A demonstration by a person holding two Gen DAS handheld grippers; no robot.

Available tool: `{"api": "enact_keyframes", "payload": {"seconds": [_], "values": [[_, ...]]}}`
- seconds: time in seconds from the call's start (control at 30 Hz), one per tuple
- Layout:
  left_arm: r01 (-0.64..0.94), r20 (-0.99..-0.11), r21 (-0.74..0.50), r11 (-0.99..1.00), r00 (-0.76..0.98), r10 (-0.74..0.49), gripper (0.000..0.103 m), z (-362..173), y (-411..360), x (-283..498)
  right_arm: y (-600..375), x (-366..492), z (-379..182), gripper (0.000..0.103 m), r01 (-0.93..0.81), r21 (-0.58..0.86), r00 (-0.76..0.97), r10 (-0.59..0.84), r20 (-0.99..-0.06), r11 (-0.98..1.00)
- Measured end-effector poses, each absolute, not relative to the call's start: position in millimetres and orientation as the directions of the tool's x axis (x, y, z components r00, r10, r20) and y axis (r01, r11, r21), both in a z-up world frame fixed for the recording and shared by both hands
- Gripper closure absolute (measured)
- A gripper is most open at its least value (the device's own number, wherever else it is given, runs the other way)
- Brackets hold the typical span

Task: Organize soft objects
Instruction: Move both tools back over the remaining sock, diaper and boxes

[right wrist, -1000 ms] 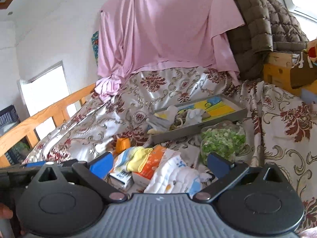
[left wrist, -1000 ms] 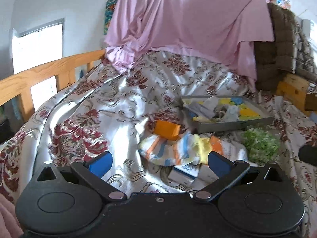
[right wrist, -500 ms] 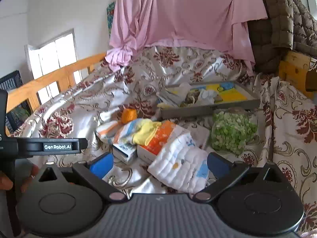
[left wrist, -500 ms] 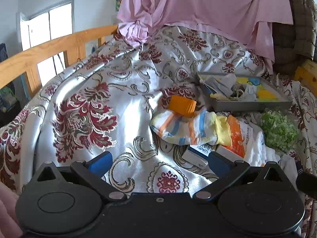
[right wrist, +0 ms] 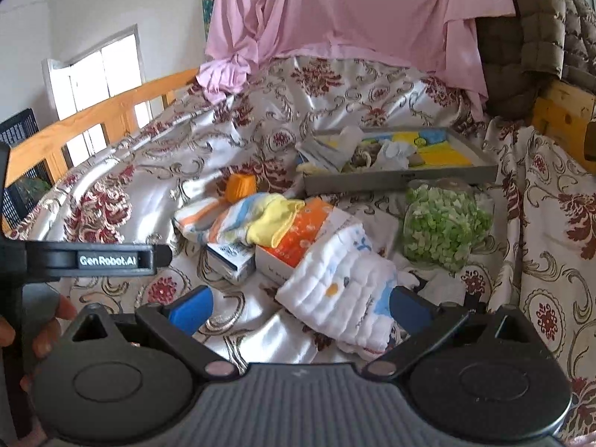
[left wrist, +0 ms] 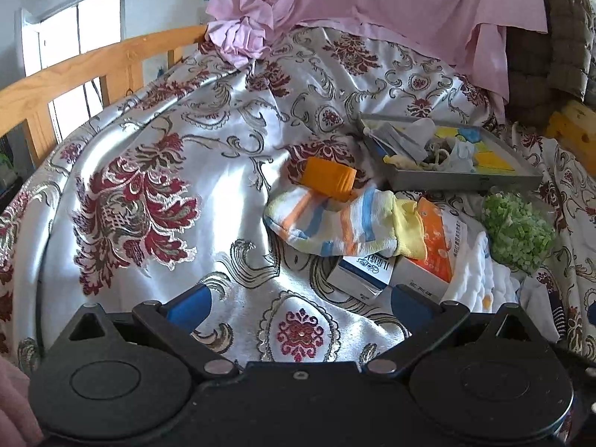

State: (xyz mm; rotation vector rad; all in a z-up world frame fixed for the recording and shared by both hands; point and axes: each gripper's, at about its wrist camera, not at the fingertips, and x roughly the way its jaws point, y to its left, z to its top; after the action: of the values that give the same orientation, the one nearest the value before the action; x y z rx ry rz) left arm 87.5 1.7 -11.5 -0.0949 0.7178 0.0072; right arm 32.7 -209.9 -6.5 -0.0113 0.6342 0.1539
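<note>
A heap of soft things lies on the floral bedspread [left wrist: 156, 171]. On top is a striped cloth [left wrist: 335, 223] [right wrist: 238, 219] with a yellow end, beside an orange block [left wrist: 327, 178] [right wrist: 241, 186]. A white quilted cloth [right wrist: 342, 290] lies nearest my right gripper [right wrist: 298, 307], which is open just in front of it. A bag of green pieces [left wrist: 516, 231] [right wrist: 445, 223] sits right of the heap. My left gripper [left wrist: 298, 303] is open over bare bedspread, short of the heap. Small cartons [left wrist: 365, 275] [right wrist: 231, 257] lie under the cloths.
A grey tray [left wrist: 465, 177] [right wrist: 395, 180] holding small items sits behind the heap. A wooden bed rail [left wrist: 93, 67] runs along the left. Pink cloth [right wrist: 335, 11] and a brown quilted jacket [right wrist: 540, 26] hang at the back. A hand [right wrist: 44, 335] holds the left gripper's body [right wrist: 97, 259].
Both grippers have drawn back and tilted down, so the heap sits lower and fuller in both views. The left gripper's body now shows at the left of the right wrist view. Both stay open.
</note>
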Motion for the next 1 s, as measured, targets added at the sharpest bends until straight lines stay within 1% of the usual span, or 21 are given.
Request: {"api": "enact_keyframes", "payload": {"seconds": [0.17, 0.3, 1.0], "values": [[-0.055, -0.687, -0.139, 0.989, 0.725, -0.056, 0.001, -15, 6, 94, -208, 38, -10, 0.000, -0.147, 0.031, 0.777, 0.135, -0.615, 0.989], [-0.059, -0.698, -0.157, 0.986, 0.713, -0.069, 0.001, -18, 7, 98, -207, 41, -12, 0.000, -0.146, 0.022, 0.768, 0.127, -0.628, 0.989], [-0.021, -0.736, -0.186, 0.982, 0.665, -0.125, 0.001, -32, 4, 113, -210, 74, -34, 0.000, -0.090, -0.006, 0.656, 0.054, -0.753, 0.996]]}}
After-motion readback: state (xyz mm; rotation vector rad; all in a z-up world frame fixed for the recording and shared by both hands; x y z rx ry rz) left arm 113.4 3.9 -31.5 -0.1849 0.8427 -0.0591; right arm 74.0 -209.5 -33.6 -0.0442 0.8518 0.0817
